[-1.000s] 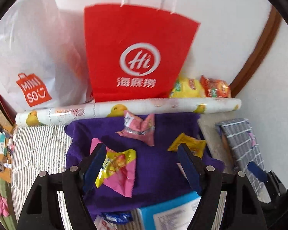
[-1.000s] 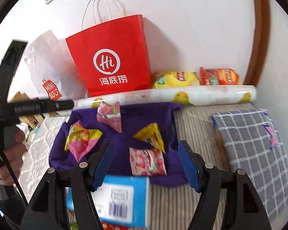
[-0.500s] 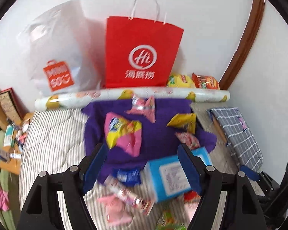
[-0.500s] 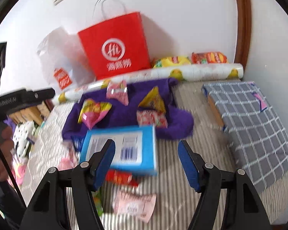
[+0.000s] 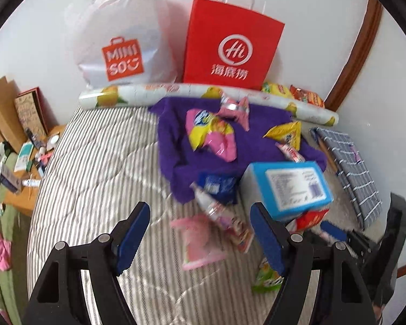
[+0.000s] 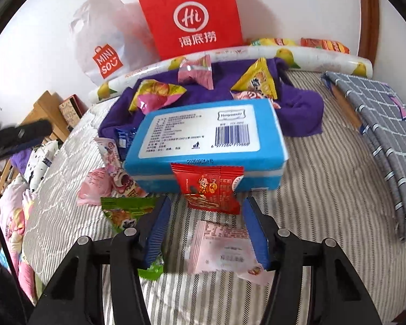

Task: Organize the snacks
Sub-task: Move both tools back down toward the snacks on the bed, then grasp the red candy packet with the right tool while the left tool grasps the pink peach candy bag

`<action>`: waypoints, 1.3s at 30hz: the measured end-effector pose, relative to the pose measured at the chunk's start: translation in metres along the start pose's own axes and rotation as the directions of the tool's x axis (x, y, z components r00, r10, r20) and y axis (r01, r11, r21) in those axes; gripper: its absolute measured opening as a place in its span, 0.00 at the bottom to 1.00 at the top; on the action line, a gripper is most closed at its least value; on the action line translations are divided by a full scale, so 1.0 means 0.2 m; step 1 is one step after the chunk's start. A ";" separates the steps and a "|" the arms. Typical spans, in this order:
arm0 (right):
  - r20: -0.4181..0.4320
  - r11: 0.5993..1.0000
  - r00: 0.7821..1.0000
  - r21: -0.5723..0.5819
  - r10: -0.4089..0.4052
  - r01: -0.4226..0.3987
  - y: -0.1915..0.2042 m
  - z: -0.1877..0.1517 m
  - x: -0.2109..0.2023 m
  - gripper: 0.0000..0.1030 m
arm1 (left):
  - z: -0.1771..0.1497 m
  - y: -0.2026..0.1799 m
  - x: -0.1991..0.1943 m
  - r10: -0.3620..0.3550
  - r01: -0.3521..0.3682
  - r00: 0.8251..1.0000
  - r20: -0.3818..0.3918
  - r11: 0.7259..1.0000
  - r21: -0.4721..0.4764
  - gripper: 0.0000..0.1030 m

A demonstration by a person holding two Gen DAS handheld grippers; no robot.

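Snack packets lie scattered on a purple cloth (image 5: 173,146) and on the striped bed. My left gripper (image 5: 200,233) is open above a pink packet (image 5: 197,241), holding nothing. A blue box (image 6: 208,140) lies at the cloth's near edge, also the blue box (image 5: 289,187) in the left wrist view. A red packet (image 6: 211,187) leans on its front. My right gripper (image 6: 205,211) is closing, its tips flanking the red packet's lower edge without clearly pressing it. A pale pink packet (image 6: 224,249) lies under the right fingers (image 6: 157,227), and a green packet (image 6: 127,211) at their left.
A red paper bag (image 5: 230,46) and a white plastic bag (image 5: 121,43) stand against the wall behind a lemon-print roll (image 5: 203,94). A grey checked cushion (image 6: 387,124) lies at the right. A cluttered wooden stand (image 5: 27,151) is left of the bed.
Both grippers drew back from the wall and sank toward the bed's near part, so the box and loose packets came into view. The right jaws narrowed around the red packet.
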State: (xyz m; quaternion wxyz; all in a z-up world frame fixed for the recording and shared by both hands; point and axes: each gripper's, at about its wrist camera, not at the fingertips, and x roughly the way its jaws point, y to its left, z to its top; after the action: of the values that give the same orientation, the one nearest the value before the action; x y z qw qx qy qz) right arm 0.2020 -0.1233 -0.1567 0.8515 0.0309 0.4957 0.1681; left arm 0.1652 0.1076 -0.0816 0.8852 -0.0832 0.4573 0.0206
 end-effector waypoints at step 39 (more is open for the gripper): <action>0.157 0.999 0.988 0.051 -0.002 -0.006 -0.43 -0.09 0.00 0.39 | -0.28 -0.02 0.46 0.126 -0.126 0.992 -0.002 0.988 0.085 0.63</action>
State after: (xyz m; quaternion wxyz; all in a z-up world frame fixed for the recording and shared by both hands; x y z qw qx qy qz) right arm 0.2091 -0.2065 -0.1844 0.8866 0.0665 0.4313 0.1532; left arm 0.1741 0.0901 -0.1877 0.8830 -0.0165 0.4656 0.0567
